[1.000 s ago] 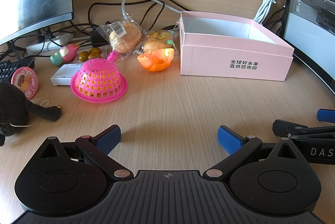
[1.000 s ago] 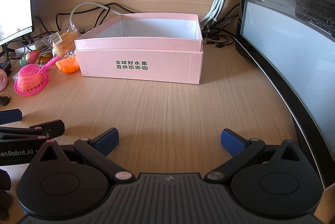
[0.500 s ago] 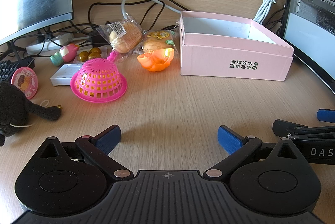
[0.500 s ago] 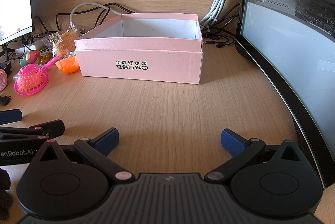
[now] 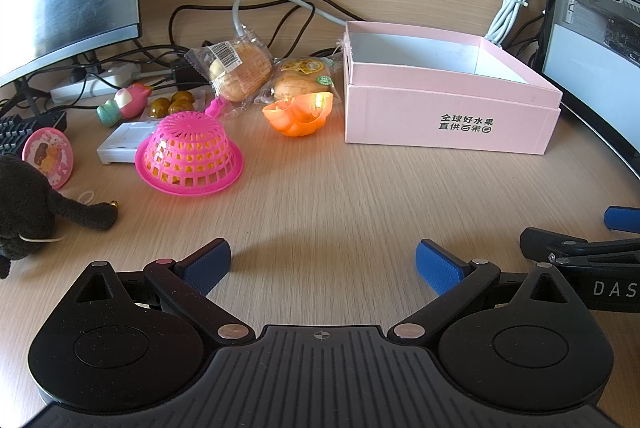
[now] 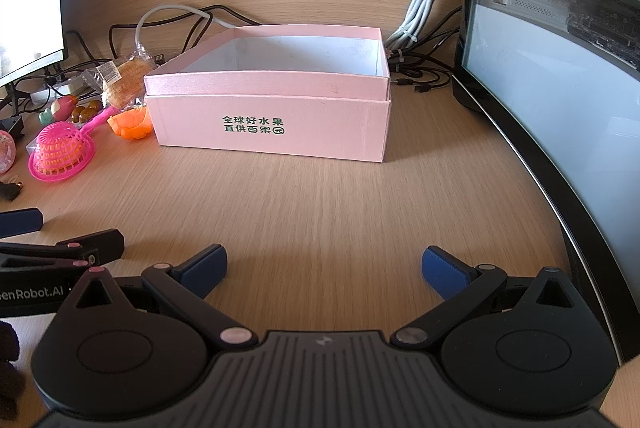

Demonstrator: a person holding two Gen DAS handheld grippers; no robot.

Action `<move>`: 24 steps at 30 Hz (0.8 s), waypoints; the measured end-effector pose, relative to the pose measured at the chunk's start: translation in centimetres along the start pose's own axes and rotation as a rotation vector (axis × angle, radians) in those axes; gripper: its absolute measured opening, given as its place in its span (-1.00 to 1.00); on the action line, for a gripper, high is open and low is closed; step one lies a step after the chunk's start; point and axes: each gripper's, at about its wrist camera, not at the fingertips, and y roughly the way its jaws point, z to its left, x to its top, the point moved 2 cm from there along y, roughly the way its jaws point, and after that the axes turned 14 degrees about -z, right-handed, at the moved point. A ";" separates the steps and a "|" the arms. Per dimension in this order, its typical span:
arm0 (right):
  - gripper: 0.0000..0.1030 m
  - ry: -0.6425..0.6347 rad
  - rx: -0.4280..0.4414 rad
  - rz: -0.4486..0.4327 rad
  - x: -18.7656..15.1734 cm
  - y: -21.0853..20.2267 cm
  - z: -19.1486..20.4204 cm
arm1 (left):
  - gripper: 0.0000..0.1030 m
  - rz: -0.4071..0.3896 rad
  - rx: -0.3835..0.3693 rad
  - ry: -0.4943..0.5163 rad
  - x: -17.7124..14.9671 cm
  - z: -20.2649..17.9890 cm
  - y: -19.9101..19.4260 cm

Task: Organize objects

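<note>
Left wrist view: the left tool [image 5: 323, 260] is spread open, holding nothing, above the wooden worktop [image 5: 320, 196]. An upturned pink basket [image 5: 189, 153] sits ahead left; an open pink box [image 5: 448, 108] ahead right.

Right wrist view: the right tool [image 6: 324, 268] is also open and unloaded, facing the box [image 6: 268, 124].

The pink box [image 6: 272, 128] reads "全球好水果 直供百果园"; left gripper [image 6: 32, 292] "enRobot.AI".

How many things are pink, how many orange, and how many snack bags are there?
Pink: 3, the box, the basket and the round toy
Orange: 1, the cup
Snack bags: 2
Total: 6
</note>
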 end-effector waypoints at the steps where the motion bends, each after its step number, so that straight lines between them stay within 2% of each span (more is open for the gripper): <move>1: 1.00 -0.001 0.001 0.000 0.0 0.0 0.0 | 0.99 0.000 0.000 0.000 0.0 0.0 0.0; 7: 1.00 -0.002 0.007 0.001 0.1 0.2 0.1 | 0.99 0.000 0.000 0.000 0.0 0.0 0.0; 11: 1.00 -0.010 0.023 0.033 0.3 0.2 0.1 | 0.99 -0.001 0.009 -0.005 0.0 0.0 -0.1; 19: 1.00 0.022 -0.051 0.104 0.2 -0.9 0.5 | 0.97 0.015 0.008 -0.007 0.0 0.2 -0.7; 22: 1.00 0.016 -0.043 0.103 0.1 -1.0 0.3 | 0.97 0.032 -0.002 -0.018 0.3 0.8 -1.3; 24: 1.00 0.012 -0.025 0.123 0.3 -0.9 0.2 | 0.97 0.014 -0.008 -0.025 0.9 1.4 -2.2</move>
